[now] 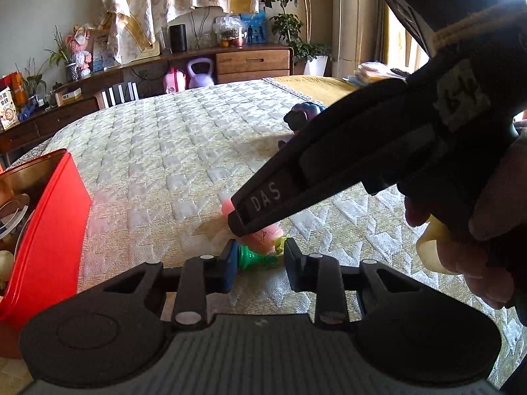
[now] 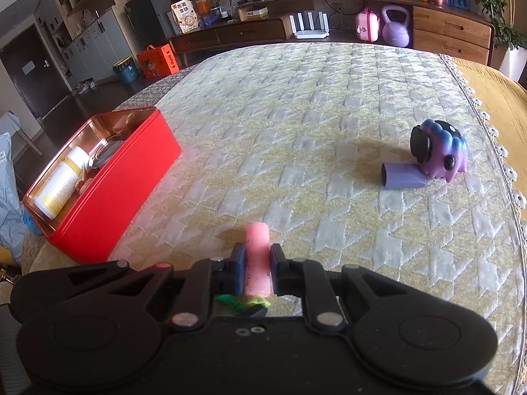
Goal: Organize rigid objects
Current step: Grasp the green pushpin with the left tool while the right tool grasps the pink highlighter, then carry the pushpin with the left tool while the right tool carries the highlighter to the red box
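A pink cylinder [image 2: 257, 260] lies on the quilted bed cover, and my right gripper [image 2: 257, 266] is shut on it across its width. A green plastic piece [image 1: 255, 259] sits at the cylinder's near end, touching it; whether the two are joined I cannot tell. My left gripper [image 1: 258, 255] is shut on that green piece, its pads pressing both sides. In the left wrist view the right gripper [image 1: 250, 222] reaches in from the right, tips down on the pink cylinder [image 1: 265, 238]. The green piece [image 2: 243, 301] shows just under the right gripper's jaws.
An open red tin [image 2: 112, 194] stands to the left, holding a white bottle [image 2: 62, 184] and a round lid. A purple toy figure [image 2: 441, 151] and a purple sleeve [image 2: 403, 176] lie at the right. The red tin [image 1: 49, 230] is close on the left gripper's left.
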